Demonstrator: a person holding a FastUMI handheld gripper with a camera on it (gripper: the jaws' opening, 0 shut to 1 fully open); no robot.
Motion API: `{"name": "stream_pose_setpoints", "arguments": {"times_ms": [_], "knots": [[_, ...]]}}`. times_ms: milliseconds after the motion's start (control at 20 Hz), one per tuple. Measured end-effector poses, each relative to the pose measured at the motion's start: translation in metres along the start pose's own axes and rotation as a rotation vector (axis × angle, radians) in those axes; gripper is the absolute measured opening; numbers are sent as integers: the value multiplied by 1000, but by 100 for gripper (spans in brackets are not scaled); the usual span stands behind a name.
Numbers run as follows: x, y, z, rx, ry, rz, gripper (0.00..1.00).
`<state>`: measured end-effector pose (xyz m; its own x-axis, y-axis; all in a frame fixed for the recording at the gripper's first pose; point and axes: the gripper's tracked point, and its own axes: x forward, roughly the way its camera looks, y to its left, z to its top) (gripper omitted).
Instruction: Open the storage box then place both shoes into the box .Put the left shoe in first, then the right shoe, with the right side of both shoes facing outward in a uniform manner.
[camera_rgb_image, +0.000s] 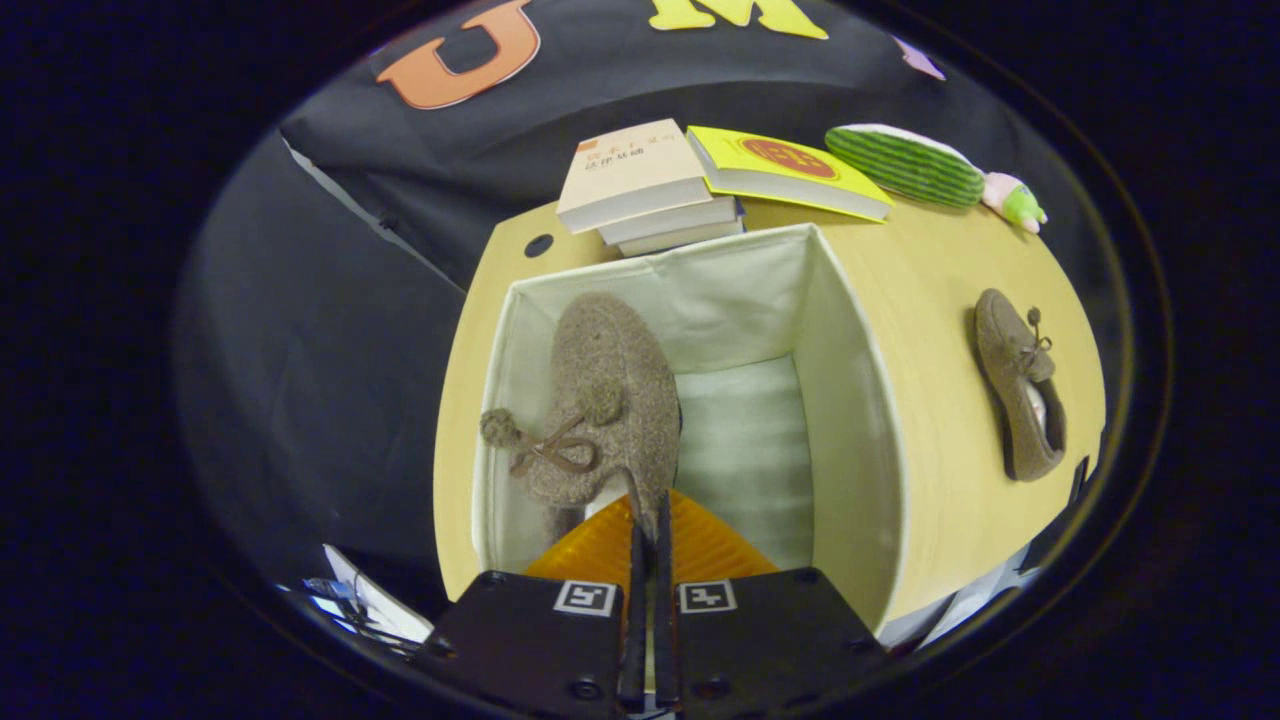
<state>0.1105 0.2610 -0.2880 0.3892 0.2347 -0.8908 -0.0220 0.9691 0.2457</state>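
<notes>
Fuzzy brown wool slipper (610, 390) dangles heel-up into the open cream fabric box (850, 400), gripper (650, 540) pinching its heel so it drops along the left wall.

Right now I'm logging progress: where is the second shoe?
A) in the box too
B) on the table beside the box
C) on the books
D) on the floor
B: the second shoe lies on the table outside the box, while the gripper pinches the first shoe inside the box.

brown shoes (610, 400), cream box (840, 400), green-striped plush (905, 165).
</notes>
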Motion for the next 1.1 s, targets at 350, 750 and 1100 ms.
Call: {"name": "stream_pose_setpoints", "arguments": {"times_ms": [350,750,1100], "knots": [[-51,-3,31,-215,-193,-71,100],[-108,-62,42,-224,-202,-139,100],[-139,-153,64,-223,-192,-240,100]]}}
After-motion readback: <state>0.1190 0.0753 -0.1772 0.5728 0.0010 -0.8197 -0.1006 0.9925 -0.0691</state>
